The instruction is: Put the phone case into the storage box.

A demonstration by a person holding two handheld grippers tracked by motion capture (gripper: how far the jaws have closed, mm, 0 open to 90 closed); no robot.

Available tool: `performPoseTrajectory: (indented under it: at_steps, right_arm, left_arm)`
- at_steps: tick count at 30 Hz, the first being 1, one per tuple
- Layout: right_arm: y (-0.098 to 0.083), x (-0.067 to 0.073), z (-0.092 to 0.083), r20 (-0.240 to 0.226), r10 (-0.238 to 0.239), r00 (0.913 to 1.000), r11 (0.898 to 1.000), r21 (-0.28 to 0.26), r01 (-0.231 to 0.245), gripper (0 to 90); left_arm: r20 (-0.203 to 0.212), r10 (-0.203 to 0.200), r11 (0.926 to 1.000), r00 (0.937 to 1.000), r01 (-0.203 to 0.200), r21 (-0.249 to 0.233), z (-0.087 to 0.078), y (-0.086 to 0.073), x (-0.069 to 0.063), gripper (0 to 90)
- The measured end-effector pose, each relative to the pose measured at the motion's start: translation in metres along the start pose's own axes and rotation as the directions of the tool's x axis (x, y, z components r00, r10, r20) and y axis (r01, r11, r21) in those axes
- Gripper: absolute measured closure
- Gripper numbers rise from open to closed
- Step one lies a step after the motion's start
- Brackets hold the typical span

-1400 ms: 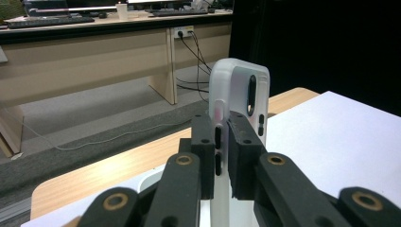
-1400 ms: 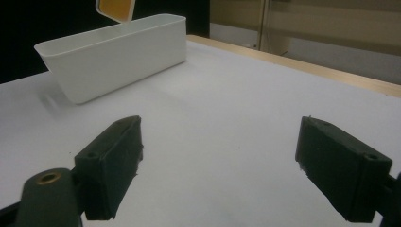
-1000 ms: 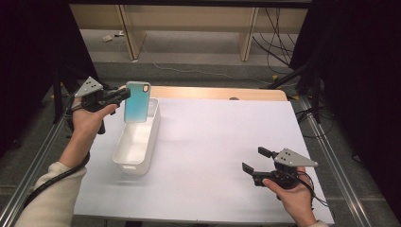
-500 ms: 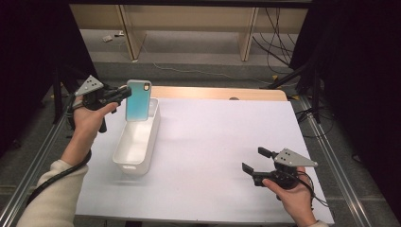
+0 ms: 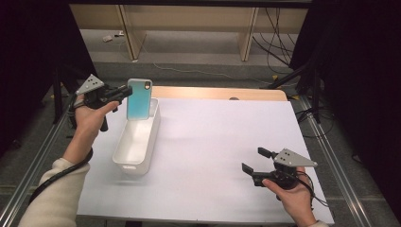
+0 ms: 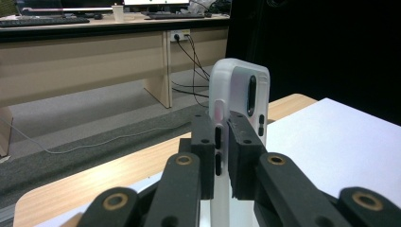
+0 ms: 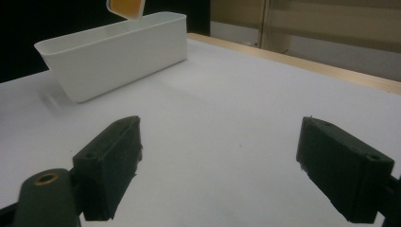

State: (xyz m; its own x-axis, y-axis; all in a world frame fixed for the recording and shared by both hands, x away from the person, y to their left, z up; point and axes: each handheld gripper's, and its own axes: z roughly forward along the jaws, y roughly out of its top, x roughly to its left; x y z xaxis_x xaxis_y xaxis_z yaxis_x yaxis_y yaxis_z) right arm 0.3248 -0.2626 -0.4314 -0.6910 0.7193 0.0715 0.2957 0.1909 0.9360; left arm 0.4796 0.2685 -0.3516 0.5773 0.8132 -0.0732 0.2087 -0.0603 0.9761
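From above, the phone case (image 5: 139, 99) shows its teal face, held upright over the far end of the white bin (image 5: 137, 142) near the worktop's (image 5: 222, 142) far left corner; the left gripper view instead shows the case (image 6: 239, 118) edge-on, with its pale rim, side slots and camera cut-out. The right gripper view catches just an orange-looking corner of the case (image 7: 126, 8) hanging above the bin's (image 7: 118, 52) far end. The left hand (image 5: 90, 116) is raised at the worktop's left edge, forearm coming up from the near left, and it levels the left gripper (image 5: 124, 93) toward the case. Its jaws are pressed onto the case's side edge, one on each face. The right hand (image 5: 291, 189) rests low near the near right corner, its right gripper (image 5: 255, 161) pointing left across the worktop, jaws spread wide with nothing between them.
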Motion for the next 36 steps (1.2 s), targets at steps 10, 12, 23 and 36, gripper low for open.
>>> performPoseTrajectory:
  at_steps: [10, 12, 23, 36]
  right_arm:
    - [0.0, 0.001, 0.001, -0.005, 0.013, 0.9999, 1.0, 0.005, -0.012, 16.1]
    - [0.001, 0.001, 0.001, -0.007, 0.014, 0.9999, 1.0, 0.004, -0.013, 16.1]
    - [0.0, 0.0, 0.001, -0.002, 0.014, 0.9999, 1.0, 0.007, -0.014, 16.2]
    - [0.001, 0.0, 0.0, -0.004, 0.009, 1.0, 1.0, 0.005, -0.009, 16.2]
  left_arm:
    - [-0.001, -0.007, 0.9999, 1.0, 0.007, 0.012, 0.007, -0.003, 0.002, 82.3]
    - [-0.005, -0.006, 0.9998, 1.0, 0.006, 0.019, 0.007, -0.004, 0.002, 82.3]
    - [-0.003, -0.006, 0.9996, 1.0, 0.007, 0.027, 0.012, -0.007, 0.003, 82.3]
    - [-0.006, -0.009, 0.9994, 0.9999, 0.009, 0.034, 0.015, -0.011, 0.006, 82.3]
